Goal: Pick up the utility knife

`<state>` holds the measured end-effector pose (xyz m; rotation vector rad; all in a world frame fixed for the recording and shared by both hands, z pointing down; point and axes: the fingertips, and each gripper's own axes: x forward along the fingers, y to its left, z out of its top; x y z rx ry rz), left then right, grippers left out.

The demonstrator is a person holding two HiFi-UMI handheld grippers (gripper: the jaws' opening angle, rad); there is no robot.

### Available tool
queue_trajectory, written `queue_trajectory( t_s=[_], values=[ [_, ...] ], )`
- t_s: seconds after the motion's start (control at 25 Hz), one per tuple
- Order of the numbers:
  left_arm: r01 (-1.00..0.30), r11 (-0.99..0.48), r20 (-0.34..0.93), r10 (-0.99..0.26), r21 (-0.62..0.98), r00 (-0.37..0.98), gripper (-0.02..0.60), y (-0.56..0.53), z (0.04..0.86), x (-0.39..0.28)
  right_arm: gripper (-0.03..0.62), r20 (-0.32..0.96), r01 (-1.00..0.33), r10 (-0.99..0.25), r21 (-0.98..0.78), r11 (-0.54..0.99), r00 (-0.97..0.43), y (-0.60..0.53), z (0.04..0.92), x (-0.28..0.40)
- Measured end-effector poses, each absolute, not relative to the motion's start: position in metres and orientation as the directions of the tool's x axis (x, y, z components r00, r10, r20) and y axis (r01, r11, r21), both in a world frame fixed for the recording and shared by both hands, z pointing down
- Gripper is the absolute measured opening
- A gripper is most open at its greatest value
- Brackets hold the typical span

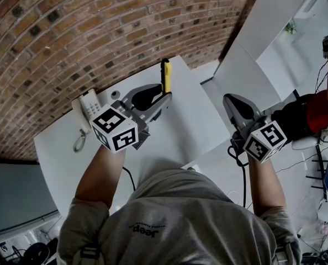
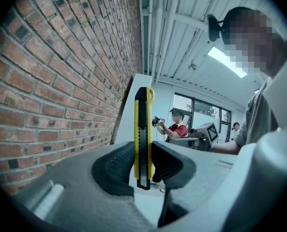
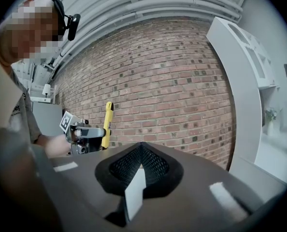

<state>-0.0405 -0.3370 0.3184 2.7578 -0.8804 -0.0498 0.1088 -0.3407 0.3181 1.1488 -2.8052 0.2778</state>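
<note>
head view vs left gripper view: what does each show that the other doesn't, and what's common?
Head view only: the white desk phone on the table. Left gripper view only: the pads pressing both sides of the utility knife, and a ceiling light. Both: the utility knife held in the left gripper, the brick wall.

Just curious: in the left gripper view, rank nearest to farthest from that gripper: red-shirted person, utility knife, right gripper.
1. utility knife, gripped upright between its jaws.
2. right gripper, just to the right.
3. red-shirted person, far behind.
</note>
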Motion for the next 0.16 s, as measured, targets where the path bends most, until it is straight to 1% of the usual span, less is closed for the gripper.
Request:
queue_trajectory(
  t_s=[0.16],
  values=[
    [-0.566, -0.788, 0.041, -0.574, 0.242, 0.818, 0.118, -0.3374, 0.3171, -0.0398, 0.008, 0.159, -0.701, -0.683, -0.129, 0.701, -0.713, -0.3409, 0.3172, 0.1084]
  ],
)
